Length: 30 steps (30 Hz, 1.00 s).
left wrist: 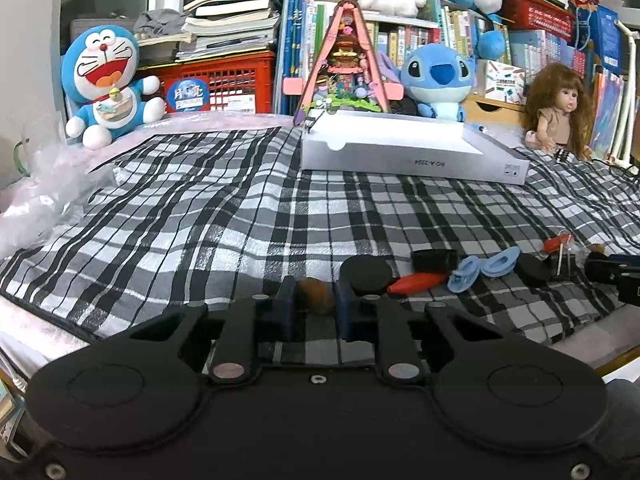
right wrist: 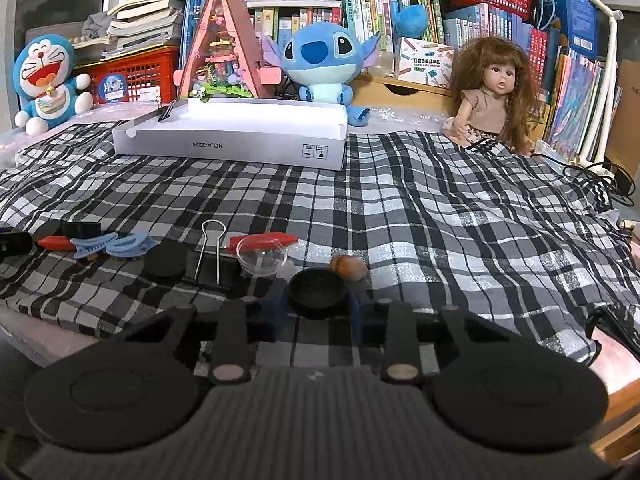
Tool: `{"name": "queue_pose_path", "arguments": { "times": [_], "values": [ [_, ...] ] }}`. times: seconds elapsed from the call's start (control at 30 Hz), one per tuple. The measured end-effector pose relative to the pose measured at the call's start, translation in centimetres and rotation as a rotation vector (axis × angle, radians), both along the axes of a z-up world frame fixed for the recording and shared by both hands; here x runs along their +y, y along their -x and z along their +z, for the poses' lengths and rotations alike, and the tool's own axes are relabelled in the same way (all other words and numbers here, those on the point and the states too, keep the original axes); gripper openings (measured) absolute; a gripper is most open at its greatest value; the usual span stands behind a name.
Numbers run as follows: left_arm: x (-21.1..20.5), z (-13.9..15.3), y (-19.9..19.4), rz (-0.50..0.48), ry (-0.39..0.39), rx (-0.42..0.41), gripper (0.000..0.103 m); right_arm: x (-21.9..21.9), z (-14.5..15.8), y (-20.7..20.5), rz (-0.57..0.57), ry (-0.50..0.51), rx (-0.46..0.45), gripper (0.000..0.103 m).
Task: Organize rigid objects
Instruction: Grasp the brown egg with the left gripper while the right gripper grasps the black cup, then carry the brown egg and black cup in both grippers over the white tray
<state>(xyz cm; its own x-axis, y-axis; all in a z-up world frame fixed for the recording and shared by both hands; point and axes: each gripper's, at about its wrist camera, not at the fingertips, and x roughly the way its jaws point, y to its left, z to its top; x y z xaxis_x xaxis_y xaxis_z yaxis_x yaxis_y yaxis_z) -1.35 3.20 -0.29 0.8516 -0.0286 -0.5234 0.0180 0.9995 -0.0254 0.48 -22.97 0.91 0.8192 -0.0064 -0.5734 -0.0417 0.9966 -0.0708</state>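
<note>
My left gripper (left wrist: 314,300) has its blue fingers closed on a small brown nut-like piece (left wrist: 315,300) low over the checked cloth. Right of it lie a black round lid (left wrist: 366,276), a red piece (left wrist: 416,282) and two blue hair clips (left wrist: 482,268). My right gripper (right wrist: 318,300) has its fingers on both sides of a black round cap (right wrist: 317,287); they look closed on it. Beyond it lie a second brown nut (right wrist: 349,267), a clear dome (right wrist: 262,258), a black binder clip (right wrist: 211,264), another black lid (right wrist: 165,259) and the blue clips (right wrist: 114,245). A white open box (right wrist: 230,134) stands at the back.
Plush toys (left wrist: 106,84) (right wrist: 320,60), a doll (right wrist: 490,100), a pink toy house (left wrist: 344,64), red crates and books line the back. Crumpled plastic (left wrist: 40,196) lies at the left edge. A cable (right wrist: 600,184) runs at the far right. The table's front edge is close below both grippers.
</note>
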Motion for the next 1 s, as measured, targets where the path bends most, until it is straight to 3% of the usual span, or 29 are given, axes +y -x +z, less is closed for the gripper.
{"name": "queue_pose_path", "arguments": {
  "times": [0.23,0.47,1.0],
  "values": [
    [0.0,1.4,-0.6,-0.028,0.010,-0.005,0.019,-0.3,1.5,0.5,0.013,-0.012,-0.023,0.037],
    [0.9,3.9,-3.9,-0.069,0.097,0.039,0.019,-1.8,3.5,-1.5,-0.005,-0.131,0.006,0.037],
    [-1.1,8.9,-14.1,-0.134,0.154,0.096,0.019,-2.2,7.7,-10.3,0.025,-0.274,0.109,0.037]
  ]
}}
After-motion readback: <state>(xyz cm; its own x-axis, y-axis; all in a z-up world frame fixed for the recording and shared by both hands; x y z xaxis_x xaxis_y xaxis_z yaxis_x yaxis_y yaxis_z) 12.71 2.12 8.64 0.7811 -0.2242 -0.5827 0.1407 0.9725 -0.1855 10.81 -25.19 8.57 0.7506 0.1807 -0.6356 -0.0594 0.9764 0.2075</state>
